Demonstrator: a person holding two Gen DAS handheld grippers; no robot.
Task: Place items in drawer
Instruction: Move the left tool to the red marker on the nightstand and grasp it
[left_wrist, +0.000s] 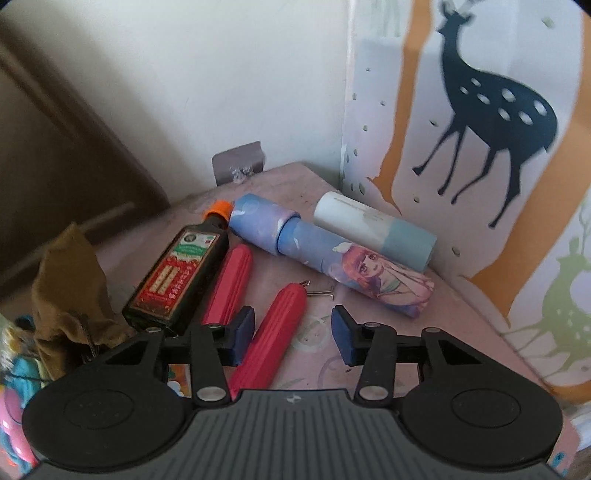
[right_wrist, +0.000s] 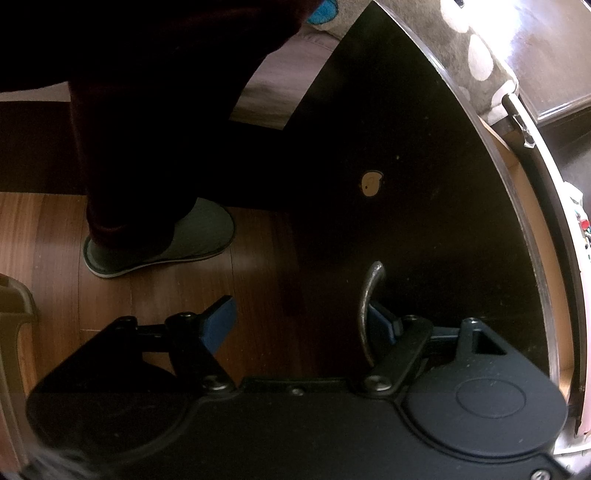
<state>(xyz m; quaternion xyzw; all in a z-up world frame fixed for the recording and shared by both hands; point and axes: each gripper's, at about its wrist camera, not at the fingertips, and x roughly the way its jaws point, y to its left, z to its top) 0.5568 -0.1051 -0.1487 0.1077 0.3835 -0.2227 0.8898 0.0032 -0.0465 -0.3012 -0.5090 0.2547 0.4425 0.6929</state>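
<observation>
In the left wrist view my left gripper is open over a pink table top; a red ribbed handle lies between its blue pads. A second red handle, a dark bottle with an orange cap, an anime-print tube and a white and blue roll lie beyond. In the right wrist view my right gripper is open at the dark drawer front. Its right fingertip sits behind the curved metal drawer handle.
A brown cloth pouch stands left of the bottle. A deer-print panel walls the table's right side. In the right wrist view a slippered foot stands on the wood floor left of the drawer.
</observation>
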